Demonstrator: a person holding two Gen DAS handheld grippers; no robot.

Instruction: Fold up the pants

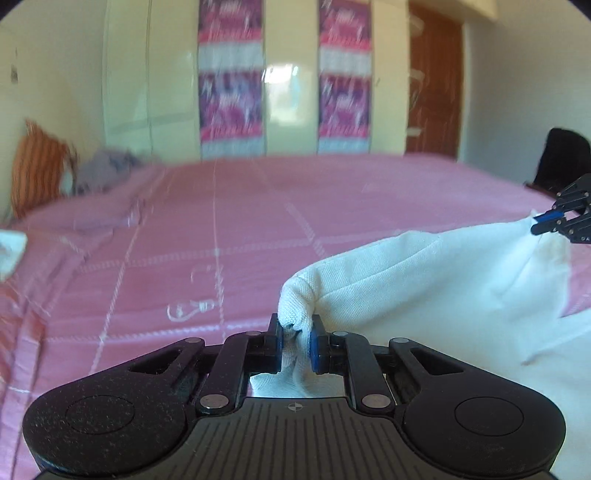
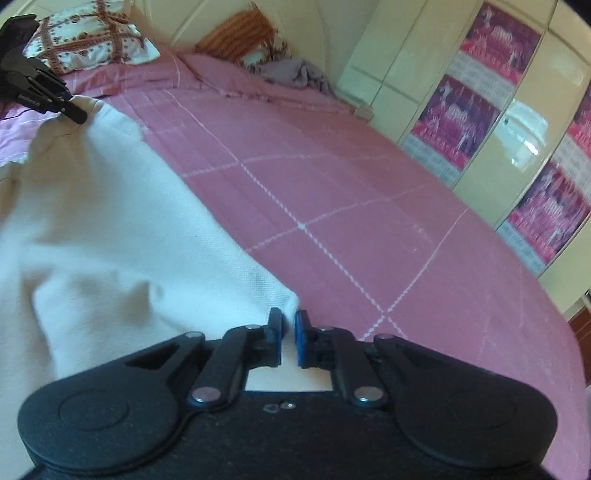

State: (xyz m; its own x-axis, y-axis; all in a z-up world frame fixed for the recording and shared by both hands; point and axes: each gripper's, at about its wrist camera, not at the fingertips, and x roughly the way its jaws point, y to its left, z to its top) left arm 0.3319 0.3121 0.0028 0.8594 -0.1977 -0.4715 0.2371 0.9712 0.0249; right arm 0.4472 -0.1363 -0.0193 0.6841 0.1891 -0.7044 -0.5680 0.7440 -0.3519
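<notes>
White pants (image 1: 443,288) hang stretched between my two grippers above a pink bedspread (image 1: 221,229). My left gripper (image 1: 297,341) is shut on a bunched corner of the pants. In the left wrist view my right gripper (image 1: 543,223) shows at the far right, pinching the other corner. In the right wrist view the pants (image 2: 110,221) fill the left side; my right gripper (image 2: 289,332) is shut on their near corner. My left gripper (image 2: 79,116) shows at the upper left, holding the far corner.
The pink bedspread (image 2: 369,221) covers the bed. A patterned pillow (image 2: 88,37), an orange striped cushion (image 2: 240,33) and a grey crumpled cloth (image 2: 295,74) lie at the head. A glossy wardrobe (image 2: 498,110) stands beside the bed. A brown door (image 1: 436,85) is behind it.
</notes>
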